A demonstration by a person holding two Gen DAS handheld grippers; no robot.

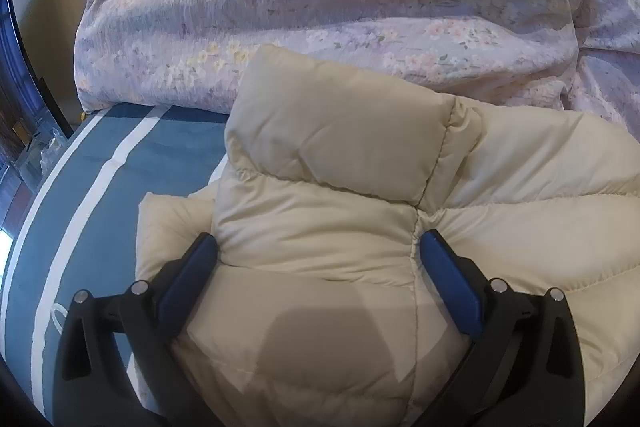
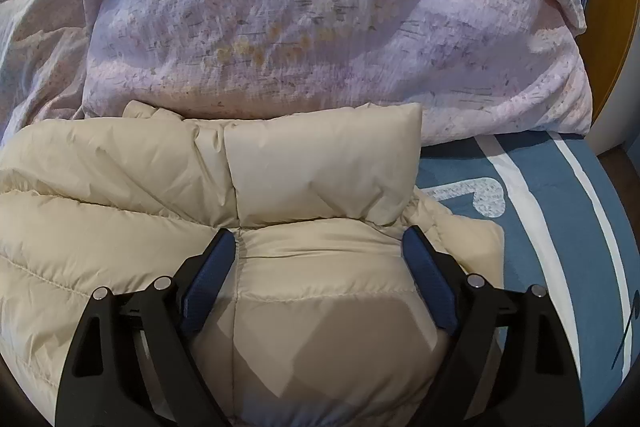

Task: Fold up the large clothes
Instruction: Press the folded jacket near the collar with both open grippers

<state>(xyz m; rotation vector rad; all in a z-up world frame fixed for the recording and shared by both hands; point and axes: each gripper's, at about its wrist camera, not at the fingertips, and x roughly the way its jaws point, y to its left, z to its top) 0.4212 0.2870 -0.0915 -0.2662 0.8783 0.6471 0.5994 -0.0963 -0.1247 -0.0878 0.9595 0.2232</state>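
One cream puffer jacket (image 1: 328,227) lies on the bed (image 1: 80,195) before one floral duvet (image 1: 320,7). Two tongs, left (image 1: 318,245) and right (image 2: 318,241), stand wide open astride its shoulders, seemingly gripping nothing.

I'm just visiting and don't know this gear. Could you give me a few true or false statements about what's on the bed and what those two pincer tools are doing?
1. The garment is a cream puffer jacket. True.
2. The jacket lies on a plain red sheet. False: the bed sheet is blue with white stripes.
3. A floral quilt is bunched up behind the jacket. True.
4. The right gripper has its fingers pinched tightly together. False: they stand wide apart, with padded jacket fabric between them.
5. The left gripper is above the jacket, just below its collar. True.
6. The jacket's collar is tucked out of sight. False: it shows in both views.
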